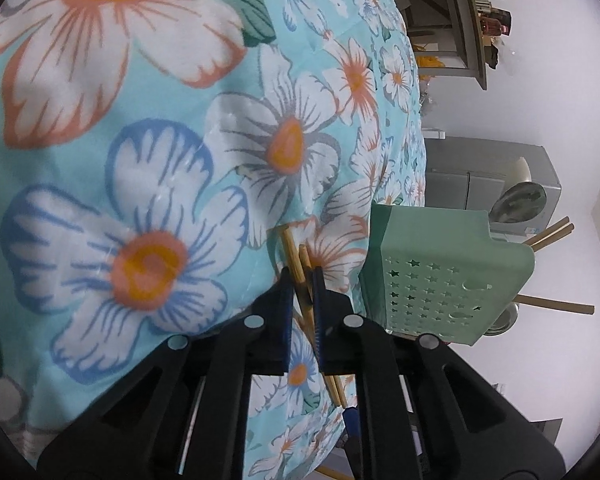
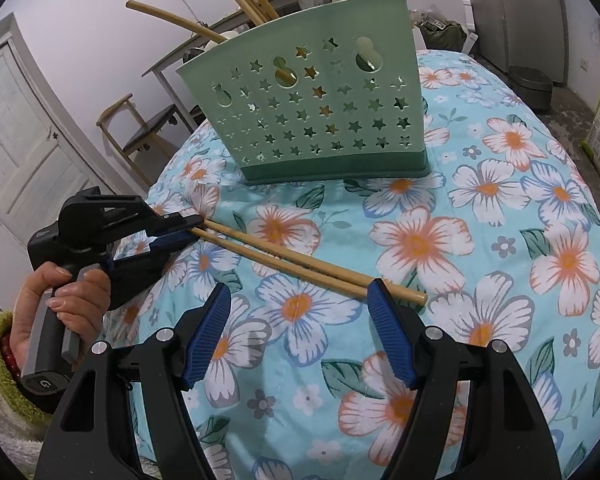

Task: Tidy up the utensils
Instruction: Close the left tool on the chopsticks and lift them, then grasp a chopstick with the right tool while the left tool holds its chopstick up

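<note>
A: Left hand-held gripper (image 2: 198, 226)?
B: Clamped on one end of two chopsticks (image 2: 300, 264), reaching in level from the side; a hand (image 2: 66, 304) grips its handle.

A: Right hand-held gripper (image 2: 300, 320)?
B: Jaws apart, angled down, the chopsticks' far ends just ahead of them.

A: Beyond?
B: Green utensil holder (image 2: 320, 120) upright further ahead; bare flowered counter (image 2: 500, 240) beside it, its edge close behind the holder.

Floral turquoise cloth (image 2: 480, 240) covers the supporting surface. On it: a green star-perforated utensil holder (image 2: 320, 120), standing upright, and two wooden chopsticks (image 2: 300, 266) lying side by side nearby.
</note>
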`<state>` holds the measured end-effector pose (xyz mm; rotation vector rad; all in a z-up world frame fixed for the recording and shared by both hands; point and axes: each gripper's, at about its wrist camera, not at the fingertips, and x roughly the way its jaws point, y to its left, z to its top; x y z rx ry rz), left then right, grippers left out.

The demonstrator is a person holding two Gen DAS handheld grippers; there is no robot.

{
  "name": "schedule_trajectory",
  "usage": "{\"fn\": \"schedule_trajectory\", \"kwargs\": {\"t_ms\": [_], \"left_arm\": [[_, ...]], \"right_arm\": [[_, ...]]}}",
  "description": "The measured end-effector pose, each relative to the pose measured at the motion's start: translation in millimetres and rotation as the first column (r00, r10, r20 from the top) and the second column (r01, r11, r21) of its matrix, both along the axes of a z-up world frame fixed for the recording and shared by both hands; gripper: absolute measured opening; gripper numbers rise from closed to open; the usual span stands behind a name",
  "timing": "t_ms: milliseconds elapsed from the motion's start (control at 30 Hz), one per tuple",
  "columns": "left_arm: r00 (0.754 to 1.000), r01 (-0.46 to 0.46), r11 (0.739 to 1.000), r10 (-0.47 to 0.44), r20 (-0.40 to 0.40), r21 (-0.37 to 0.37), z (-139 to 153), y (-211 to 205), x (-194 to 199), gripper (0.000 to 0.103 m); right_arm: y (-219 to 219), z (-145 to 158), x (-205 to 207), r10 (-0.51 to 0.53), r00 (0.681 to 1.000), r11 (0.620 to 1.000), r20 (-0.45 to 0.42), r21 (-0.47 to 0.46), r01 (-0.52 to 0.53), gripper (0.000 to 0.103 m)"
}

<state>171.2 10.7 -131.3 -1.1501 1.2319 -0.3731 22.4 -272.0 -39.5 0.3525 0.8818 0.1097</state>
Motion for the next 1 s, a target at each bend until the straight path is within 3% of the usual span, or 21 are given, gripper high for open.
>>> {"fn": "schedule_trajectory", "kwargs": {"t_ms": [333,633,1000], "left_arm": [[0.998,0.009,1.0,-0.009,0.058,-0.005,6.3,6.9,-10.9,0.007],[0.987,0.001,0.998,0.008,0.159,-0.056,36.5,30.5,-22.2,0.005],[0.931,-0.101,0.989,0.131,0.342,-0.106,90.2,80.6,-17.4,0.004]], "right_arm": [[-0.1,2.4,-2.6,-0.006,1.0,1.0,0.009,-0.007,0.006,0.069],[5.0,7.2,-4.7,0.005,1.0,1.0,0.026,-0.023,-0.004,0.069],[28.6,21.6,0.5,0.084,0.993,0.989,0.079,-0.126,-0.074,0.069]]}}
